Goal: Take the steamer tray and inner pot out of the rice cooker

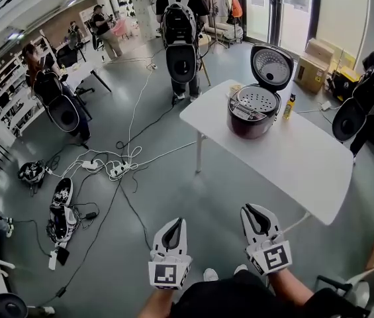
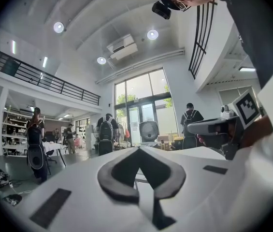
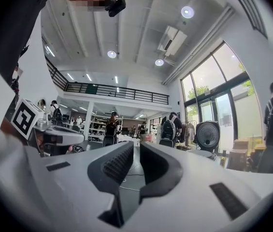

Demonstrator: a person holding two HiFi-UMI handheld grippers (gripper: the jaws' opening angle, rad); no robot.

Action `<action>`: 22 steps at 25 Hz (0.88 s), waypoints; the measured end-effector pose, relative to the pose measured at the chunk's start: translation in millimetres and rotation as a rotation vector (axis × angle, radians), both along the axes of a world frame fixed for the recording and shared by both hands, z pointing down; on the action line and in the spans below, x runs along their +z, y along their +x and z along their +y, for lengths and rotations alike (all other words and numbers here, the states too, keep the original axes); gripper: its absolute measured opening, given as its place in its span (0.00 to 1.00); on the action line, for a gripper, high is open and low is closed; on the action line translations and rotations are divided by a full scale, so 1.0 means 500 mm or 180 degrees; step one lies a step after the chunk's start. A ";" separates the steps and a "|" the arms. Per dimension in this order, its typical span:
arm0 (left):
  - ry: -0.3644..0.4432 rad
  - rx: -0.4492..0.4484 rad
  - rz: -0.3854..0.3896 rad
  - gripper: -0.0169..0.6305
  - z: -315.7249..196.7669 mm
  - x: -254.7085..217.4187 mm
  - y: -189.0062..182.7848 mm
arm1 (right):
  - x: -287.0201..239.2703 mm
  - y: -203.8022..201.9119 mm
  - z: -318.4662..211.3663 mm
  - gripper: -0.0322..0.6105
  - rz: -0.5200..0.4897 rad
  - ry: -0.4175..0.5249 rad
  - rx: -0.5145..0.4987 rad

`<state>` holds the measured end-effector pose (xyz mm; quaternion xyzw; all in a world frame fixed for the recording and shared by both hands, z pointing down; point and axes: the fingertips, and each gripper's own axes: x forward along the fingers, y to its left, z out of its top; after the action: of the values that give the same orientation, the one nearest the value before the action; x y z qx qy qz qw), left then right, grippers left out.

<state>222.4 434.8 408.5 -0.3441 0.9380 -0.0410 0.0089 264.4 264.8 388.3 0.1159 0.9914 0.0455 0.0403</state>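
Observation:
The dark rice cooker point(image 1: 251, 114) stands on the white table point(image 1: 306, 164) with its lid point(image 1: 272, 67) raised. Inside its mouth sits the perforated steamer tray point(image 1: 258, 100); the inner pot below is hidden. Both grippers are held level over the floor, well short of the table. My left gripper point(image 1: 172, 225) is shut and empty, its pads meeting at the tip point(image 2: 138, 149). My right gripper point(image 1: 256, 211) is shut too, holding nothing, with only a thin slit between the ribbed pads point(image 3: 136, 146). The open lid point(image 3: 207, 135) shows far ahead in the right gripper view.
A yellow bottle point(image 1: 288, 106) stands right of the cooker. Cardboard boxes point(image 1: 316, 65) sit behind the table. Cables and power strips point(image 1: 117, 167) trail over the floor at left. A person with a backpack point(image 1: 181, 32) stands beyond the table. A chair point(image 1: 365, 290) is at lower right.

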 end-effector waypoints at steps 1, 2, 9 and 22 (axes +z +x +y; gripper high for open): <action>-0.0002 -0.0018 -0.0022 0.02 0.009 0.000 -0.006 | 0.001 -0.008 0.006 0.10 -0.0002 -0.0001 0.0017; -0.0005 -0.0029 -0.0037 0.02 0.016 -0.002 -0.014 | -0.001 -0.018 0.011 0.15 -0.0002 -0.0003 0.0027; 0.0127 -0.0125 0.0085 0.34 0.024 -0.003 -0.077 | -0.013 -0.059 0.001 0.50 -0.0056 0.0088 0.0194; 0.0014 -0.0153 0.0142 0.89 -0.070 0.010 -0.282 | 0.008 -0.236 -0.186 0.93 -0.0048 0.0022 0.0828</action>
<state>81.4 399.7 413.5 -0.3222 0.9461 -0.0315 -0.0123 146.2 171.6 392.2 -0.0139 0.9976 0.0547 0.0411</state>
